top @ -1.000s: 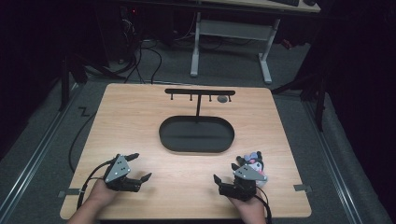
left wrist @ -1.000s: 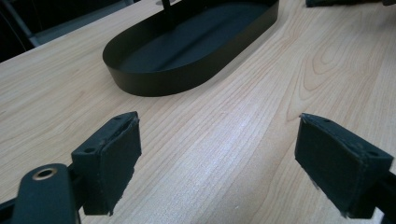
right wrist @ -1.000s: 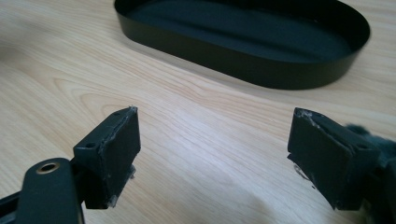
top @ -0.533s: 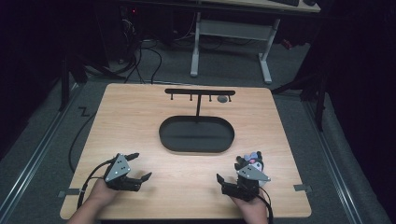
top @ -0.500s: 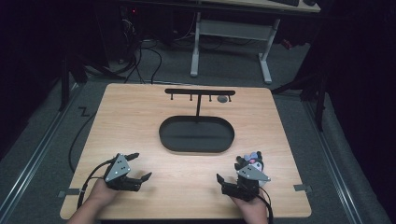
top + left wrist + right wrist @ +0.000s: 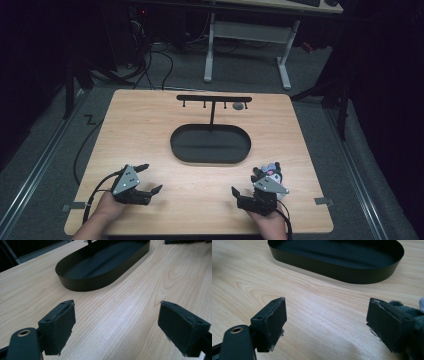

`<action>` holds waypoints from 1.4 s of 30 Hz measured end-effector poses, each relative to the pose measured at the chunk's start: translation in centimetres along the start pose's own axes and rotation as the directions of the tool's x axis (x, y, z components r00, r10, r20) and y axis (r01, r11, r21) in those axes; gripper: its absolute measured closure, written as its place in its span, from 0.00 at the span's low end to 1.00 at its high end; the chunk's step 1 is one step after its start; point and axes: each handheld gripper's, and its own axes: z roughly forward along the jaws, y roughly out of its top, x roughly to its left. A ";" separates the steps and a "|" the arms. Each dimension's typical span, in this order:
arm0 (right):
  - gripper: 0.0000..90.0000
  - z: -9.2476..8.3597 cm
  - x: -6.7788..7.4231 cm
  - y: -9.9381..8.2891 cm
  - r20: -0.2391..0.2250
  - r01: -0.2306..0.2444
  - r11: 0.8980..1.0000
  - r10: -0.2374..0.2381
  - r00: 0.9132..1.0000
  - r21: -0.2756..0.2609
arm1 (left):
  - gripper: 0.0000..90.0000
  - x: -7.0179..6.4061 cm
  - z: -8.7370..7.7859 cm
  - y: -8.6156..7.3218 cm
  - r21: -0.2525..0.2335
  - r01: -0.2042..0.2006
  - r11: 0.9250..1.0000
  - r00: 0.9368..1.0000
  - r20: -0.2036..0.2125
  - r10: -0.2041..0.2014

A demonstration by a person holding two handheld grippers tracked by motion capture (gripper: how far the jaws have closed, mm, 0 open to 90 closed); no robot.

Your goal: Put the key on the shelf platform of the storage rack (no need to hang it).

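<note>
A black oval tray [image 6: 210, 143] sits mid-table with a thin black hook stand [image 6: 213, 100] rising behind it. A small plush toy [image 6: 272, 171], grey, white and pink, lies on the wood at the right. My right gripper [image 6: 246, 184] rests just beside it, jaws open and empty; in the right gripper view the toy's grey fur [image 6: 409, 311] peeks out behind the right pad. My left gripper [image 6: 149, 178] rests near the front left, open, with bare wood between its pads [image 6: 58, 322]. The tray [image 6: 100, 265] lies ahead of it.
A small round grey object [image 6: 238, 106] hangs at the right end of the hook stand's bar. Cables trail off the table's left side onto the floor. A desk frame [image 6: 247, 35] stands behind the table.
</note>
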 end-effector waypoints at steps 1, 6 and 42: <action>0.18 0.0 0.0 0.0 0.000 0.000 1.000 0.000 1.000 0.000 | 0.17 0.0 0.0 0.0 0.000 0.000 1.000 1.000 0.000 0.000; 0.17 -0.2 0.2 0.4 0.000 -0.001 1.000 0.001 1.000 0.031 | 0.17 0.0 0.0 0.0 0.000 0.000 1.000 1.000 0.001 0.000; 0.29 1.4 1.3 3.1 -0.027 0.052 0.942 -0.046 0.999 0.333 | 0.17 -0.2 -0.2 0.0 -0.001 -0.010 1.000 1.000 -0.005 0.010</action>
